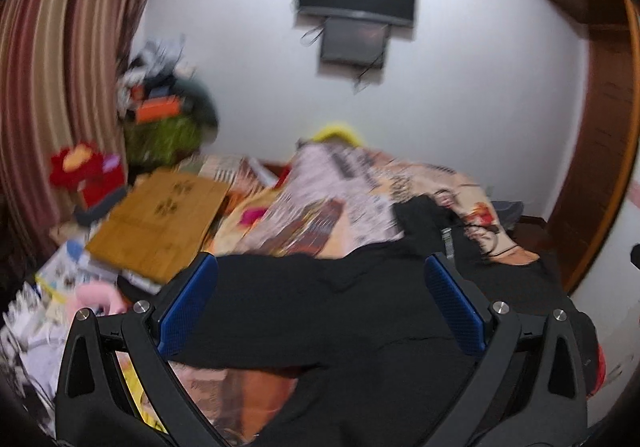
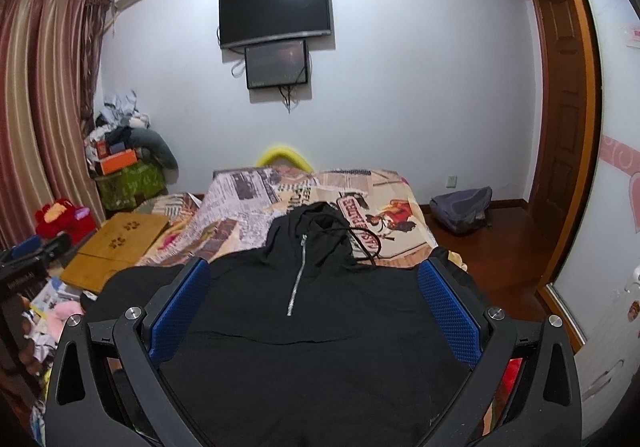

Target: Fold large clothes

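Observation:
A black hooded sweatshirt (image 2: 320, 311) with a short silver zip (image 2: 297, 279) lies front-up on the bed, hood and drawstring toward the far end. My right gripper (image 2: 314, 279) hovers above its chest, open, blue pads wide apart, nothing between them. In the blurred left wrist view the same black hoodie (image 1: 320, 311) fills the lower middle, its left part rumpled. My left gripper (image 1: 320, 279) is open over that fabric and holds nothing.
A newspaper-print bedspread (image 2: 248, 191) covers the bed. A wooden lap board (image 2: 116, 243) and clutter lie at the left, striped curtains (image 2: 32, 107) behind. A TV (image 2: 276, 11) hangs on the far wall. A grey bag (image 2: 460, 207) sits on the wooden floor right.

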`<state>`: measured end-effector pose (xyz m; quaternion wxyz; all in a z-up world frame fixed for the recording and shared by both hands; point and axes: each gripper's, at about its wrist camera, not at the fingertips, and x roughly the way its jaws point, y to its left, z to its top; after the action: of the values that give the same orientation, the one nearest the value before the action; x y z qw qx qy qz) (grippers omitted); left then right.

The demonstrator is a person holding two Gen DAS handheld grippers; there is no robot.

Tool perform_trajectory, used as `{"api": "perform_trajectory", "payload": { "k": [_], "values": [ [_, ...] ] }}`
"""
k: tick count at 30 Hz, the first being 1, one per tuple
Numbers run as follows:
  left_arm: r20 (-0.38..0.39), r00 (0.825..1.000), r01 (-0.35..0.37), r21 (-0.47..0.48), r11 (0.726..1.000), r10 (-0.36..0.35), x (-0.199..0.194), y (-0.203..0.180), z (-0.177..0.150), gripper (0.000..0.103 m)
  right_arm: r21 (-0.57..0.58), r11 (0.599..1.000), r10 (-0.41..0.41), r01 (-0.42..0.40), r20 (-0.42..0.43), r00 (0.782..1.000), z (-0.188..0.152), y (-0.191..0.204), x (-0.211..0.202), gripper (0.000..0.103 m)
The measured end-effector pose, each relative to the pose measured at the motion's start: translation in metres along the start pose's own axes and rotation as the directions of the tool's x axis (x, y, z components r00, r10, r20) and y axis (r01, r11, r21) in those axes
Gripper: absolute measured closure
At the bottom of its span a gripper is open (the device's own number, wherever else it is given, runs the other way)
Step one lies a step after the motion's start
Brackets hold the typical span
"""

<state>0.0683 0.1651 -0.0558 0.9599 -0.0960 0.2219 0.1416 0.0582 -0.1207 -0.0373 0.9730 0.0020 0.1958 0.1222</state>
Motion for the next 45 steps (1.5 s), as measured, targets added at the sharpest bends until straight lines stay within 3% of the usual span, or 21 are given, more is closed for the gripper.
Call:
{"api": "perform_trajectory", "payload": {
  "k": [5, 9, 12, 15, 19, 22, 25, 27, 29, 32, 33, 34, 36, 37, 39, 40, 43, 45],
  "values": [
    [-0.148, 0.987, -0.089, -0.15, 0.985, 0.066, 0.049, 0.08, -0.022, 0.0, -0.016, 1.0, 0.002, -0.003, -0.091, 0.996, -0.004, -0.003, 0.039, 0.0],
    [-0.276, 0.957, -0.162, -0.252, 0.954, 0.089, 0.086, 0.134, -0.049, 0.0, -0.039, 0.999, -0.004, -0.003, -0.162, 0.987, -0.01, 0.001, 0.065, 0.0],
    [-0.357, 0.932, -0.185, -0.335, 0.924, 0.058, 0.109, 0.169, -0.073, 0.001, -0.052, 0.999, -0.001, -0.01, -0.207, 0.978, -0.015, 0.004, 0.084, 0.0],
    [-0.41, 0.912, -0.184, -0.444, 0.877, -0.016, 0.125, 0.198, -0.099, 0.008, -0.056, 0.998, 0.014, -0.03, -0.261, 0.965, -0.023, 0.007, 0.101, 0.0],
    [-0.452, 0.884, -0.192, -0.589, 0.785, -0.123, 0.143, 0.23, -0.134, 0.016, -0.066, 0.997, 0.023, -0.046, -0.307, 0.951, -0.031, 0.011, 0.116, 0.0],
    [-0.446, 0.873, -0.176, -0.668, 0.723, -0.199, 0.151, 0.244, -0.149, 0.025, -0.078, 0.995, 0.027, -0.055, -0.326, 0.945, -0.035, 0.014, 0.123, 0.0],
    [-0.429, 0.863, -0.175, -0.748, 0.64, -0.266, 0.16, 0.257, -0.164, 0.036, -0.094, 0.994, 0.023, -0.059, -0.343, 0.939, -0.038, 0.015, 0.128, 0.0],
    [-0.41, 0.873, -0.177, -0.771, 0.612, -0.264, 0.165, 0.264, -0.167, 0.04, -0.094, 0.994, 0.026, -0.062, -0.347, 0.938, -0.04, 0.014, 0.13, 0.0],
    [-0.42, 0.881, -0.203, -0.751, 0.628, -0.218, 0.17, 0.267, -0.165, 0.043, -0.095, 0.994, 0.024, -0.061, -0.351, 0.936, -0.039, 0.016, 0.135, 0.0],
    [-0.464, 0.875, -0.267, -0.7, 0.662, -0.139, 0.179, 0.269, -0.162, 0.05, -0.089, 0.994, 0.023, -0.06, -0.366, 0.93, -0.041, 0.011, 0.136, 0.0],
    [-0.477, 0.87, -0.28, -0.686, 0.672, -0.126, 0.183, 0.269, -0.162, 0.063, -0.091, 0.994, 0.021, -0.059, -0.37, 0.929, -0.042, 0.01, 0.137, 0.0],
    [-0.499, 0.862, -0.303, -0.653, 0.694, -0.094, 0.185, 0.266, -0.16, 0.079, -0.093, 0.994, 0.017, -0.056, -0.373, 0.928, -0.041, 0.01, 0.139, 0.0],
    [-0.519, 0.854, -0.33, -0.587, 0.739, -0.03, 0.189, 0.259, -0.153, 0.087, -0.097, 0.994, 0.01, -0.051, -0.378, 0.926, -0.041, 0.007, 0.137, 0.0],
    [-0.524, 0.851, -0.351, -0.524, 0.776, 0.031, 0.188, 0.251, -0.144, 0.092, -0.1, 0.994, 0.006, -0.047, -0.378, 0.926, -0.04, 0.008, 0.138, 0.0],
    [-0.512, 0.852, -0.363, -0.432, 0.826, 0.107, 0.184, 0.239, -0.132, 0.093, -0.106, 0.993, -0.001, -0.042, -0.375, 0.927, -0.038, 0.007, 0.134, 0.0],
    [-0.495, 0.857, -0.364, -0.379, 0.851, 0.146, 0.18, 0.228, -0.12, 0.094, -0.11, 0.993, -0.003, -0.041, -0.371, 0.929, -0.036, 0.008, 0.134, 0.0],
    [-0.436, 0.881, -0.344, -0.322, 0.882, 0.184, 0.168, 0.21, -0.094, 0.097, -0.119, 0.992, -0.003, -0.041, -0.347, 0.938, -0.031, 0.007, 0.127, 0.0],
    [-0.374, 0.91, -0.304, -0.305, 0.902, 0.18, 0.16, 0.193, -0.069, 0.098, -0.125, 0.991, 0.0, -0.043, -0.329, 0.944, -0.028, 0.008, 0.122, 0.0]
  ]
}}
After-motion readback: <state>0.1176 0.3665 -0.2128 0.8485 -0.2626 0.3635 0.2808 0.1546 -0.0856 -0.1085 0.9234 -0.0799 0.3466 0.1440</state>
